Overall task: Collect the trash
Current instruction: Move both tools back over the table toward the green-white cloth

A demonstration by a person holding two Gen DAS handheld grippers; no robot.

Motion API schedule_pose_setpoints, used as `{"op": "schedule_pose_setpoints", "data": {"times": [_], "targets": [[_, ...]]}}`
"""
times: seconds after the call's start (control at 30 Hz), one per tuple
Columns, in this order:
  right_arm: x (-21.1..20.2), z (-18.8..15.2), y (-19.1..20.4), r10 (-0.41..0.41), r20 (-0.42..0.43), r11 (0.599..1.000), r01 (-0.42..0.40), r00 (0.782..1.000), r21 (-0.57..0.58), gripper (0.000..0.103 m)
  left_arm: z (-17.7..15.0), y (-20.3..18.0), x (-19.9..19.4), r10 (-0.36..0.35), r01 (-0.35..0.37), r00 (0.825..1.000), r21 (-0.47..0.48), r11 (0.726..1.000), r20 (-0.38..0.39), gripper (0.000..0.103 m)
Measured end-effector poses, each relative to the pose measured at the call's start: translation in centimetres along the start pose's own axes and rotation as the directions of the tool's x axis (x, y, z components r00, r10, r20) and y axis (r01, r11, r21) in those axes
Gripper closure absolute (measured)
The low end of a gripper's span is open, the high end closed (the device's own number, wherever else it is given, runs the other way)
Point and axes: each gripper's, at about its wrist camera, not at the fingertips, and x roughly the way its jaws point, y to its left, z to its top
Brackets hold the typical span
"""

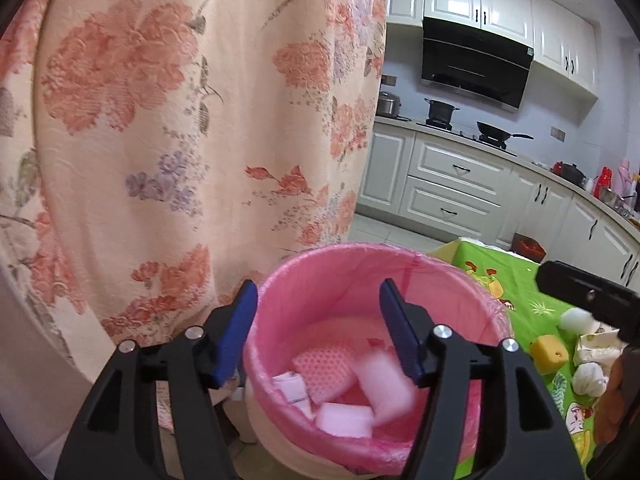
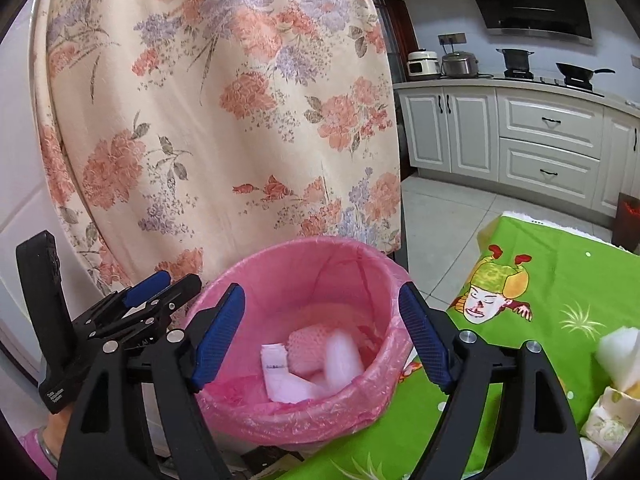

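A white bin with a pink liner (image 1: 280, 276) (image 2: 240, 276) stands beside a green-clothed table. Inside it lie a pink mesh foam piece (image 1: 324, 368) (image 2: 306, 344), a white paper slip (image 2: 274, 364) and white foam bits. One pale piece (image 1: 384, 384) (image 2: 344, 356) looks blurred. My left gripper (image 1: 320, 332) hangs open over the bin's mouth, and nothing touches its blue pads. My right gripper (image 2: 320, 340) is open over the bin too, with its jaws wide and empty. On the table lie a yellow sponge block (image 1: 549, 354), a white foam ball (image 1: 576, 318) and crumpled paper (image 1: 588, 378).
A floral cloth (image 1: 180, 120) (image 2: 220, 120) hangs close behind the bin. The green cartoon tablecloth (image 2: 552, 280) lies to the right, with white foam (image 2: 618, 354) and a patterned wrapper (image 2: 612, 420) on it. White kitchen cabinets (image 2: 548, 140) and a tiled floor lie beyond.
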Motion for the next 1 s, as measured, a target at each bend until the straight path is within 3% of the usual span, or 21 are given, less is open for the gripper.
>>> {"op": "schedule_pose_setpoints", "data": {"times": [0.13, 0.27, 0.57, 0.73, 1.0], "targets": [[-1.8, -0.6, -0.3, -0.011, 0.022, 1.0, 0.011, 1.0, -0.007, 0.028, -0.4, -0.4, -1.6, 0.034, -0.034, 0.999, 0.0, 0.999, 0.033, 0.022], [-4.0, -1.6, -0.3, -0.039, 0.043, 0.998, 0.04, 0.998, -0.04, 0.028, -1.1, -1.7, -3.9, 0.025, -0.025, 0.998, -0.002, 1.0, 0.064, 0.006], [-9.7, -6.4, -2.2, -0.117, 0.059, 0.991, 0.12, 0.991, -0.05, 0.023, -4.4, -6.5, -8.4, -0.015, 0.013, 0.994, 0.018, 1.0, 0.109, 0.005], [-12.9, -8.7, -3.3, -0.177, 0.074, 0.981, 0.182, 0.981, -0.067, 0.02, -6.6, -9.3, -9.9, -0.096, 0.097, 0.991, -0.001, 0.995, 0.088, 0.005], [-18.5, -11.9, -5.9, -0.281, 0.129, 0.956, 0.29, 0.951, -0.056, 0.019, -9.8, -15.8, -11.0, -0.178, 0.174, 0.983, 0.066, 0.982, 0.05, 0.005]]}}
